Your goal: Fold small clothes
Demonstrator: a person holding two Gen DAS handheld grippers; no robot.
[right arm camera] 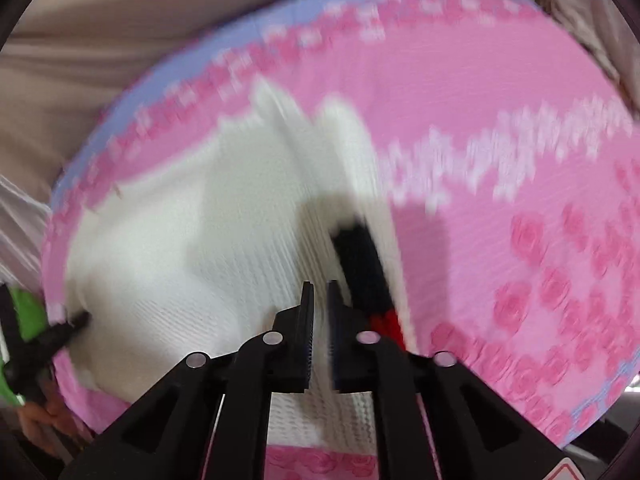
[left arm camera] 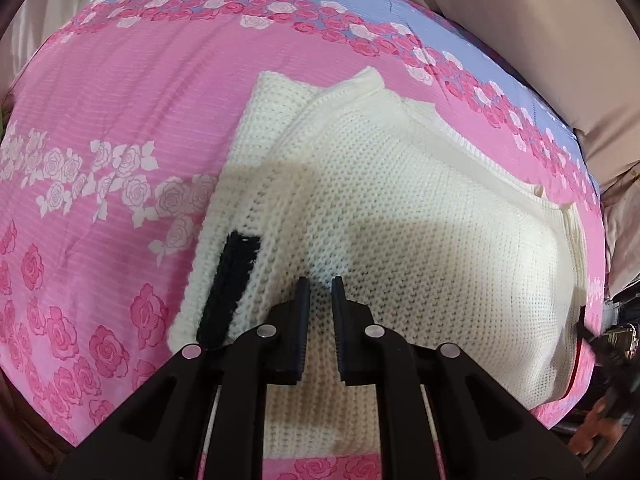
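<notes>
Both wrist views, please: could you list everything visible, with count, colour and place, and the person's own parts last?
knitted garment: one, cream white, partly folded, lying on the bedsheet under both grippers.
dark patch: one, black, on the garment's edge layer; a bit of red shows beside it in the right wrist view.
bedsheet: one, pink with rose print and a lilac border, spread under the garment.
beige fabric: plain, beyond the sheet's far edge.
left gripper: one, black, jaws nearly closed, nothing between them, over the garment.
right gripper: one, black, jaws nearly closed, nothing between them, near the dark patch; view blurred.
</notes>
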